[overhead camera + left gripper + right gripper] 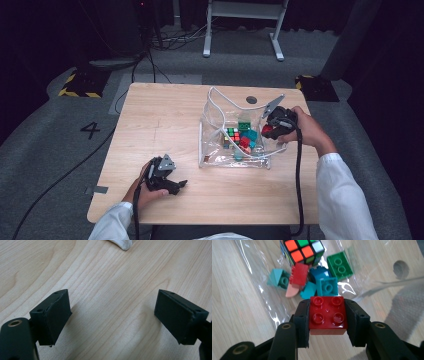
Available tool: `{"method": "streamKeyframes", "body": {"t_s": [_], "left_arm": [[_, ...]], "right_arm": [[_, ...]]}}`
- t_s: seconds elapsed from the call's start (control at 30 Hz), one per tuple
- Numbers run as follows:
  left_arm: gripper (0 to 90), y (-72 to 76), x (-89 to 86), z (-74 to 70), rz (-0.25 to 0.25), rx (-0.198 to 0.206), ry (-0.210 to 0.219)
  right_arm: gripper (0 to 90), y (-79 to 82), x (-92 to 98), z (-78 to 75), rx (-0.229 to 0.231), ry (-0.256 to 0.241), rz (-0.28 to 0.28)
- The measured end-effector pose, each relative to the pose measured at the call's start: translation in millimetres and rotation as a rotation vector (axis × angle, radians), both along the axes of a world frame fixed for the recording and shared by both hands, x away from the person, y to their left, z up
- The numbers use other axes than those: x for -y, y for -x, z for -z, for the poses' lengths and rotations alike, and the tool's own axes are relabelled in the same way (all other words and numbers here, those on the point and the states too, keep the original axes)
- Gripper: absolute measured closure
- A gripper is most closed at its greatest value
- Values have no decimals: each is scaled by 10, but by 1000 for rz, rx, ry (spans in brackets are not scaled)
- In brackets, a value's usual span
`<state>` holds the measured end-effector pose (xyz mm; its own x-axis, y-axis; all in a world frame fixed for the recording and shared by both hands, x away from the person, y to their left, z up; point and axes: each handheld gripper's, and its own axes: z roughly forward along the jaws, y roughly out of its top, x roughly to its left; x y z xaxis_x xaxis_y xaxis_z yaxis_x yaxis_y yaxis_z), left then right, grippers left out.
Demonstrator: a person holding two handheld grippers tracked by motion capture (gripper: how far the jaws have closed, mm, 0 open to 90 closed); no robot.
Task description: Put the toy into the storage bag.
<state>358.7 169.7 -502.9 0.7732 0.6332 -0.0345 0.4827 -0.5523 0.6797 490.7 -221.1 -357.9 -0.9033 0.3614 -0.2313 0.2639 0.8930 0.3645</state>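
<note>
My right gripper point(327, 316) is shut on a red four-stud brick point(327, 315) and holds it over the right edge of a clear plastic bag point(215, 112); the high view shows the same gripper point(269, 131) at the bag's right side. Inside the bag lie a puzzle cube point(301, 250), a green brick point(340, 265), teal bricks point(327, 286), a red ridged piece point(299, 274) and a pink piece point(292, 291). My left gripper point(181, 184) rests low over bare wood near the table's front left, open, with nothing between its pads point(53, 315).
The wooden table point(160, 110) has a round hole point(251, 99) behind the bag. A white edge of the bag point(122, 243) shows at the top of the left gripper view. Cables trail from both grippers. A white frame point(245, 15) stands on the floor beyond.
</note>
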Motion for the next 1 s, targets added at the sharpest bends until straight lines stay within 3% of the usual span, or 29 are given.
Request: {"method": "streamKeyframes", "body": {"t_s": [0.43, 1.0], "left_arm": [[137, -1, -2, -1, 2, 1, -3], [137, 0, 0, 0, 0, 0, 0]], "right_arm": [[588, 38, 105, -29, 7, 43, 22], [524, 59, 84, -24, 6, 17, 12]]}}
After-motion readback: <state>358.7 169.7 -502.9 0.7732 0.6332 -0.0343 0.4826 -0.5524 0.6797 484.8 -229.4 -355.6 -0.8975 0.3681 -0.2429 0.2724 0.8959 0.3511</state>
